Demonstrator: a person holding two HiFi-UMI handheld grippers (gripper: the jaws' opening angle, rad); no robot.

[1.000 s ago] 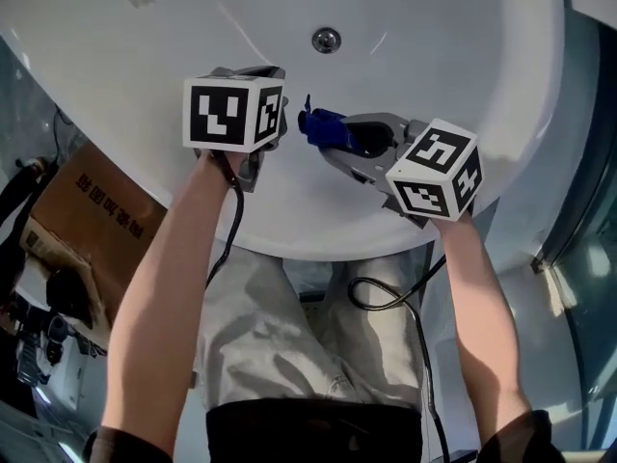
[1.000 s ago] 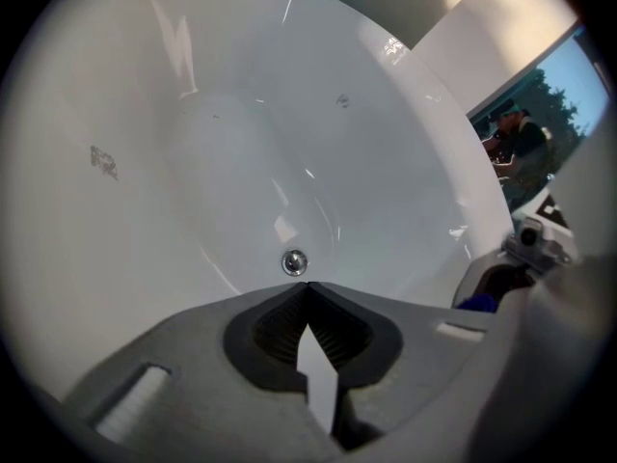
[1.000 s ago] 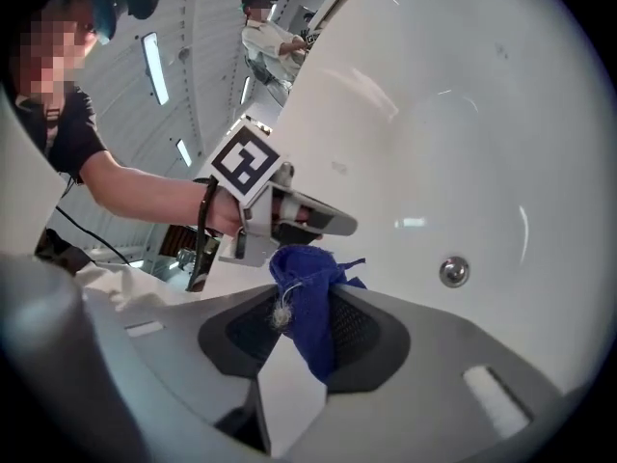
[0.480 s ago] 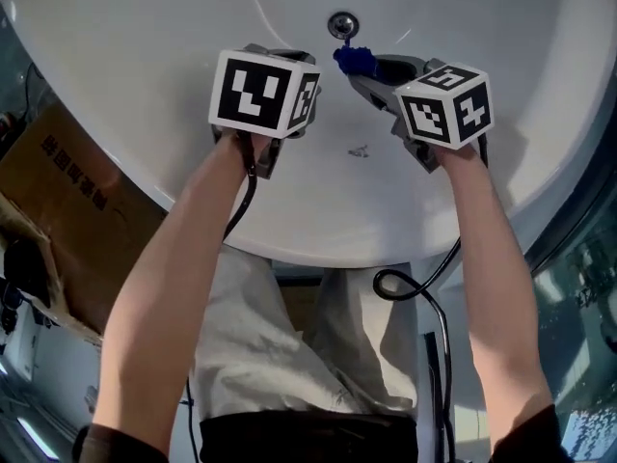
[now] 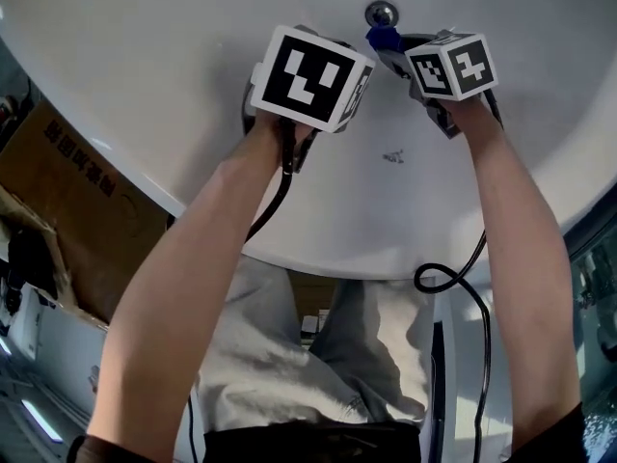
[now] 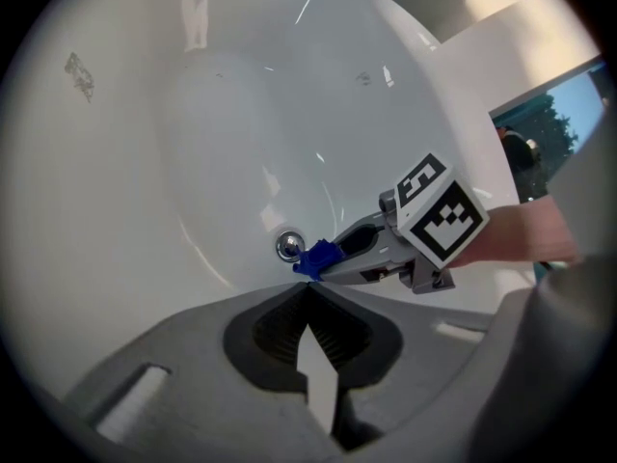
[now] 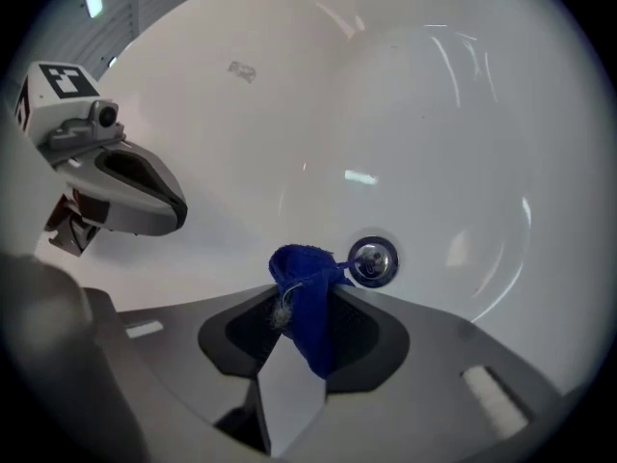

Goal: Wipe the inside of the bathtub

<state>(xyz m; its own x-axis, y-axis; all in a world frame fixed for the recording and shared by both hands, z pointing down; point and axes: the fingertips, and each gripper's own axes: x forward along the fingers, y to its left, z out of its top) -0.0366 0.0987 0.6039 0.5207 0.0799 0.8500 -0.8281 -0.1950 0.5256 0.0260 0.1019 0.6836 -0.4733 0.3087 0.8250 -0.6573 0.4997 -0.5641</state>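
Note:
The white bathtub (image 5: 145,75) fills the top of the head view, with its chrome drain (image 5: 382,13) at the far side. My right gripper (image 5: 388,42) is shut on a small blue cloth (image 5: 383,38) right beside the drain. In the right gripper view the blue cloth (image 7: 307,307) hangs pinched between the jaws, next to the drain (image 7: 372,261). My left gripper (image 5: 253,93) is held to the left over the tub wall, its tips hidden under its marker cube. In the left gripper view its jaws (image 6: 308,285) meet at the tips with nothing between them, and the cloth (image 6: 315,258) shows ahead.
A brown cardboard box (image 5: 67,201) stands on the floor left of the tub. A small grey mark (image 5: 393,156) sits on the tub's near slope. Black cables hang from both grippers over the tub's front rim (image 5: 318,258). A glass panel edge (image 5: 598,258) is at right.
Both grippers have moved forward, deeper into the tub. The right gripper carried the blue cloth from the near slope up to the drain.

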